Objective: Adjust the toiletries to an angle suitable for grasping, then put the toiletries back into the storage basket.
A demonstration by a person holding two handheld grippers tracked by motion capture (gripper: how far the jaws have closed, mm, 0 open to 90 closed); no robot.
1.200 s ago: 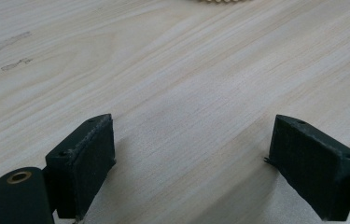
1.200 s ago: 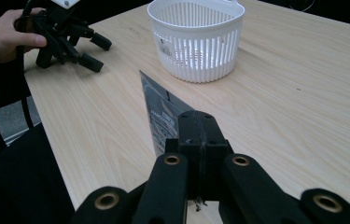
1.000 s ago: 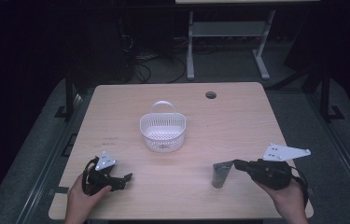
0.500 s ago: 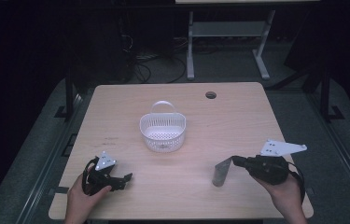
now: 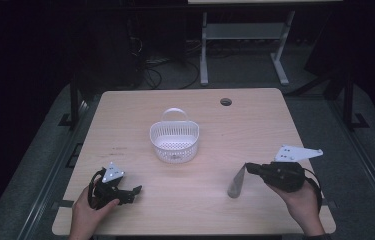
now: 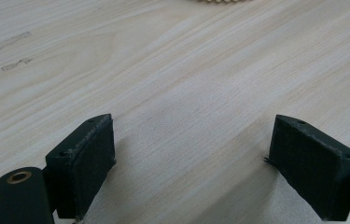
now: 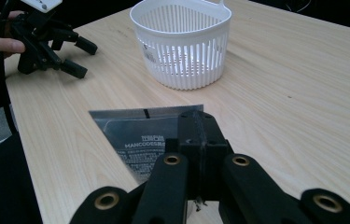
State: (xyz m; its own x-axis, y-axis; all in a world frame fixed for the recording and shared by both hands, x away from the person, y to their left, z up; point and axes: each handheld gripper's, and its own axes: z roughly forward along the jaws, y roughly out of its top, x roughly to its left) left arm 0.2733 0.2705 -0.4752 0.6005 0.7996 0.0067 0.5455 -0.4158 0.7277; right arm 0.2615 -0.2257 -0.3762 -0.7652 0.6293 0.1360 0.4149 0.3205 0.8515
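Right gripper (image 5: 249, 169) clamps the grey pouch (image 5: 236, 181), which hangs from its tips.

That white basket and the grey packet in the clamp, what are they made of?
The basket looks like moulded white plastic: thin even slats, a slight sheen, a one-piece handle. The packet, held by the right gripper, seems to be a flat pouch of matt silver-grey film, maybe foil-lined plastic, with small printed text. The table looks like pale wood or wood-grain laminate.
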